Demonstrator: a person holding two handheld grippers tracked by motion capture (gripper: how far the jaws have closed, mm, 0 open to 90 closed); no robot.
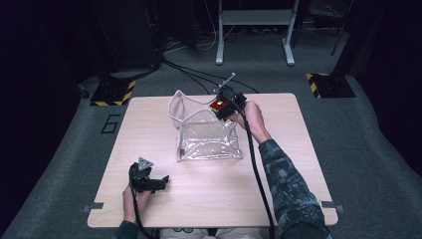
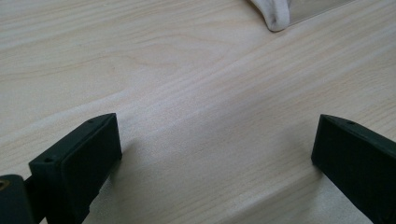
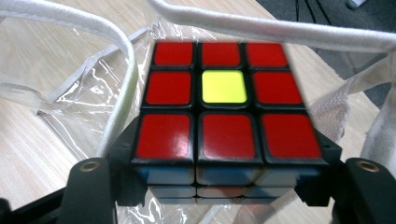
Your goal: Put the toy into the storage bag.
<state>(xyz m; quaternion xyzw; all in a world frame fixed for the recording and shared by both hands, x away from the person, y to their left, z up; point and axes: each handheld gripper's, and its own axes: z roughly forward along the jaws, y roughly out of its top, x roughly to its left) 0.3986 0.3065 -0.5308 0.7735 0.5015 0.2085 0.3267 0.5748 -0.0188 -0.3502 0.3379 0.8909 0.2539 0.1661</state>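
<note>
A puzzle cube (image 3: 224, 100) with a red face and a yellow middle square sits between the jaws of my right gripper (image 3: 226, 184), which is shut on it. In the high view the cube (image 1: 218, 105) is held over the back right rim of a clear plastic bag (image 1: 209, 139) with white trim and white handles (image 3: 116, 60). The bag stands open in the middle of the wooden table (image 1: 149, 124). My left gripper (image 1: 160, 180) rests on the table near the front left, open, with bare wood between its jaws (image 2: 212, 158).
A corner of the bag's white trim (image 2: 275, 14) lies ahead of the left gripper. Beyond the table's far edge are black cables on grey carpet, a metal stand (image 1: 254, 30) and yellow-black striped floor plates (image 1: 328, 84).
</note>
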